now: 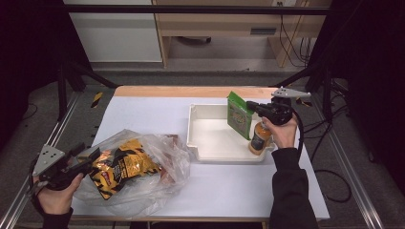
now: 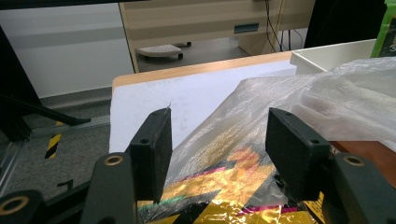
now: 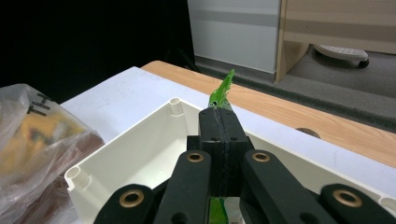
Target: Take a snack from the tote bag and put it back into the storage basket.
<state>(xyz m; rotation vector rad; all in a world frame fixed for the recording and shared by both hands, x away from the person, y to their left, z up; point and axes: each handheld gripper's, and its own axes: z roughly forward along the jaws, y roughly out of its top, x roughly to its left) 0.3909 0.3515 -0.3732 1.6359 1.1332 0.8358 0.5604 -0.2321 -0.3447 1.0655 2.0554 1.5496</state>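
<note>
My right gripper [image 1: 250, 106] is shut on the top edge of a green packet [image 1: 239, 117], which hangs upright over the right part of a white tray [image 1: 191, 138]. In the right gripper view the jaws [image 3: 219, 116] are pressed together with the green packet [image 3: 225, 88] sticking out above them. An orange bottle [image 1: 260, 138] stands in the tray's right corner, below that hand. My left gripper [image 1: 91, 155] is at the left edge of a clear plastic bag [image 1: 157, 157] holding a yellow-and-black snack packet [image 1: 119, 167]. Its jaws [image 2: 217, 135] stand wide apart with the bag [image 2: 327, 88] between them.
The table has a white top [image 1: 143, 114] with a wooden strip along its far edge. Metal rails run down both sides. The tray's floor left of the green packet is bare. Cabinets and cables lie beyond the table.
</note>
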